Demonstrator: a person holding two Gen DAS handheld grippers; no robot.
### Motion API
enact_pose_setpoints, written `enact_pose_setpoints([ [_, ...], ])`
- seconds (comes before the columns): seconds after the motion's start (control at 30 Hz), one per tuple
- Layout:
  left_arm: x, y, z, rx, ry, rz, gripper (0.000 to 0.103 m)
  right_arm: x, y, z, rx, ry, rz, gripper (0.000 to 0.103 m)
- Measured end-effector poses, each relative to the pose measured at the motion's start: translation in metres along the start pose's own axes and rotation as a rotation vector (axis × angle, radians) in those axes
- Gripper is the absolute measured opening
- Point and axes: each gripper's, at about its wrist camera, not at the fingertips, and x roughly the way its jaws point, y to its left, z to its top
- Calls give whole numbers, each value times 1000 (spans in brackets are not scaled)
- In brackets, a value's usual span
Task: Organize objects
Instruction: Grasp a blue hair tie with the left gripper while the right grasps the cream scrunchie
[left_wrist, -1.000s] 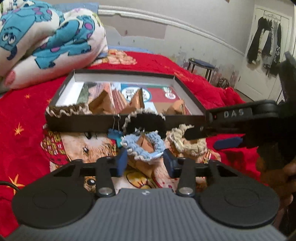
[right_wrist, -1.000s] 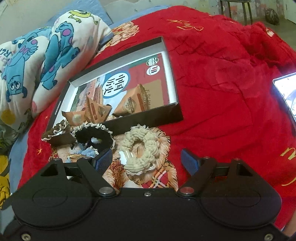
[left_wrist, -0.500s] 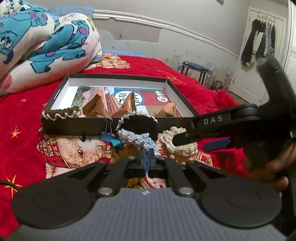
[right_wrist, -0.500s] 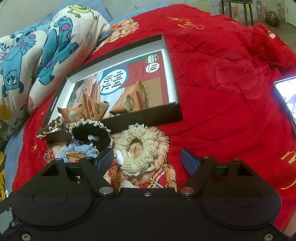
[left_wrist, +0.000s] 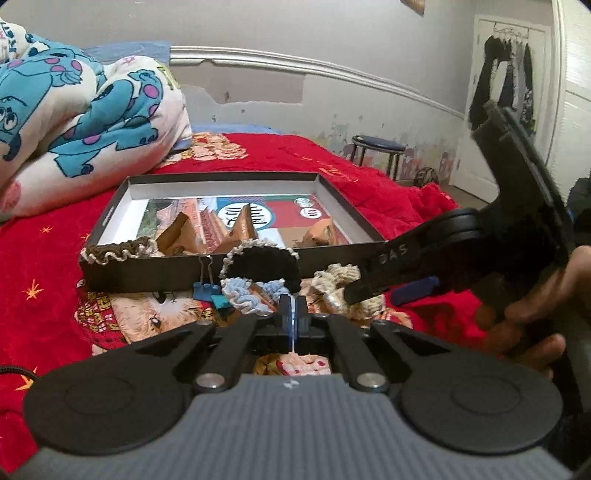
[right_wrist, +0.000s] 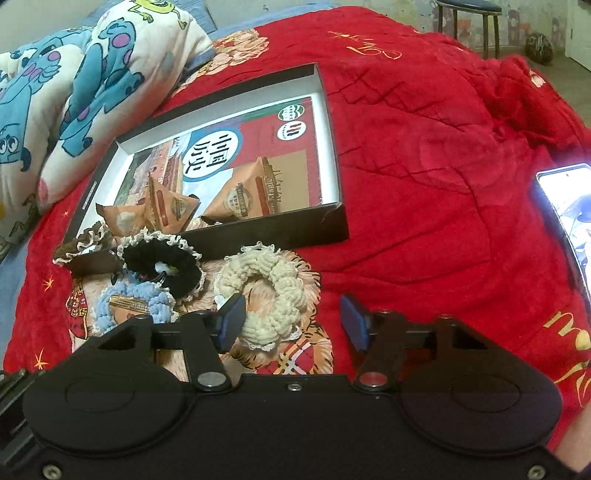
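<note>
Red bed cover, open black box on it, cream scrunchie just before the box, right hand-held gripper gaping wide and empty around it, left hand-held gripper closed, pinching nothing visible, beside blue scrunchie.

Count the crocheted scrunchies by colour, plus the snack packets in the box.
Brown crocheted scrunchie, on the box edge: 1
Black crocheted scrunchie: 1
Light blue crocheted scrunchie: 1
Cream crocheted scrunchie: 1
Orange triangular snack packets: 3
Total: 7
</note>
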Motion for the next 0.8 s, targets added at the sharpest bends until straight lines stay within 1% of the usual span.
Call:
enact_pose_setpoints([
  [0.07,2,2,0,-4,10,24,19,0,-2,1,11,3,6,51],
  [0.1,2,3,0,-6,10,35,22,0,-3,2,20,4,9,50],
  [0.17,1,4,0,-2,-4,54,34,0,-5,2,33,3,10,48],
  [0.23,1,4,0,-3,-11,64,41,0,-7,3,38,2,11,47],
  [0.3,1,6,0,-19,-16,68,44,0,-7,3,43,2,13,47],
  [0.33,1,7,0,-23,-19,80,48,0,-7,3,45,2,10,46],
  [0.4,3,8,0,-24,-10,98,52,0,-8,3,48,2,12,46],
  [0.43,5,9,0,-27,1,109,57,0,-8,3,49,2,12,46],
  [0.5,10,11,-1,-30,33,121,57,0,-8,3,54,2,14,46],
  [0.6,14,13,-2,-40,54,117,57,0,-8,3,57,2,15,46],
  [0.63,15,12,-2,-38,57,110,46,0,-8,3,56,2,15,46],
  [0.67,15,12,-3,-36,59,109,33,0,-8,3,54,2,15,46],
  [0.73,16,9,-3,-22,74,96,22,0,-8,3,56,2,15,45],
  [0.77,17,8,-4,-10,81,95,18,0,-9,3,56,3,16,43],
  [0.8,17,6,-4,1,82,95,16,0,-9,3,58,3,17,42],
])
